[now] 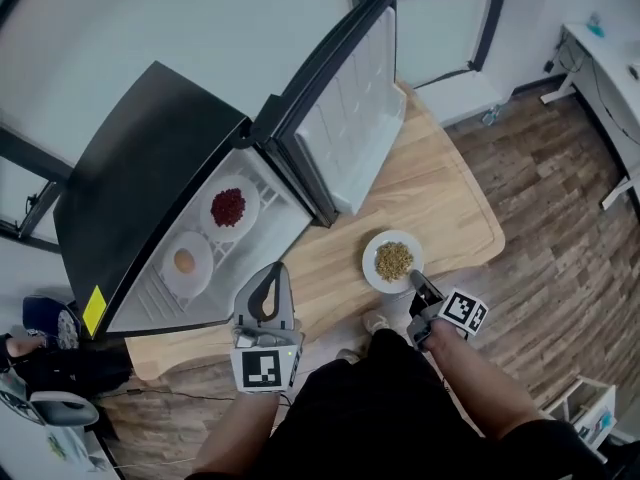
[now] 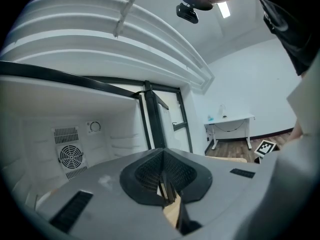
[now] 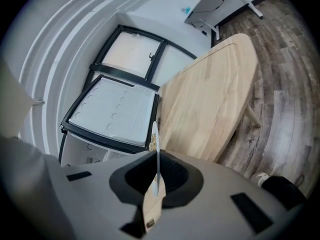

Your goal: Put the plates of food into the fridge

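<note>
A white plate of brown-green grains (image 1: pixel 393 261) sits on the wooden table (image 1: pixel 440 198) in front of the open fridge (image 1: pixel 150 188). My right gripper (image 1: pixel 420 286) is shut on its near rim. In the right gripper view the plate (image 3: pixel 156 151) shows edge-on, clamped between the jaws of that gripper (image 3: pixel 156 184). Inside the fridge a plate of red food (image 1: pixel 230 208) and a plate with an orange-brown piece (image 1: pixel 186 263) rest on a shelf. My left gripper (image 1: pixel 268 286) hovers before the fridge opening, shut and empty, and its own view shows those jaws (image 2: pixel 167 194) together.
The fridge door (image 1: pixel 350 108) swings out over the table between the fridge and the grain plate. The table's front edge lies just under both grippers. A white desk (image 1: pixel 605 58) stands far right on the wooden floor. The fridge's back wall has a fan grille (image 2: pixel 70 156).
</note>
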The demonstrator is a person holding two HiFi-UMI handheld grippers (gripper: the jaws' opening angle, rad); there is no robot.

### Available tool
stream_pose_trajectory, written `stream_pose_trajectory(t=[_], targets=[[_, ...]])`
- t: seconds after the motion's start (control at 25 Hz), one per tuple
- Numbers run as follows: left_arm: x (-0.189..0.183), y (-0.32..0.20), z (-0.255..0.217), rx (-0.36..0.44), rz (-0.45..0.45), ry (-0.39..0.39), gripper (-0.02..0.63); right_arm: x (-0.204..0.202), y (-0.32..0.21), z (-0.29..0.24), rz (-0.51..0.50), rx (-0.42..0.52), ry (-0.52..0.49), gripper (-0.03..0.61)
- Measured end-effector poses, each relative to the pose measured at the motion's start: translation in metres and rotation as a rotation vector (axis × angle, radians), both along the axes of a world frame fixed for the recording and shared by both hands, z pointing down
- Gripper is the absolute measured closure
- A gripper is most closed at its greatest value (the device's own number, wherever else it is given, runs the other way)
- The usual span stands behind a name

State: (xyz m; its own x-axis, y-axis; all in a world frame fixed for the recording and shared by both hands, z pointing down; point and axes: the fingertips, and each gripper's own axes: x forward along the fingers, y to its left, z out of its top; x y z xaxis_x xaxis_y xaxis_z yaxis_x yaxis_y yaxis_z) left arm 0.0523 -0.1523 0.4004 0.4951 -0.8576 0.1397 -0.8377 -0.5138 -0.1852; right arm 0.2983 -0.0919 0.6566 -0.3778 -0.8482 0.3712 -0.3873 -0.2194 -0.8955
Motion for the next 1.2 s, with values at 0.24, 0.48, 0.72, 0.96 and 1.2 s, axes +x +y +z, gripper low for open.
stream_pose_trajectory(t=[0.24,0.48,0.72,0.96,1.2], targets=[[-0.049,0.010,-0.011,0.040,-0.117,0.016,0.610,-0.037,-0.022,-0.023,-0.108,0.030,0.004,0.546],[-0.100,0.034,-0.018,0.044,-0.249,0.060,0.609,-0.087,-0.037,-0.039,-0.254,0.064,-0.009,0.546],[-0.151,0.062,-0.021,0.054,-0.386,0.065,0.609,-0.144,-0.045,-0.045,-0.396,0.075,-0.019,0.546],[-0.194,0.088,-0.024,0.061,-0.506,0.078,0.609,-0.198,-0.054,-0.051,-0.518,0.093,-0.017,0.546],[-0.231,0.109,-0.026,0.059,-0.608,0.055,0.609,-0.248,-0.062,-0.056,-0.612,0.103,-0.026,0.546]])
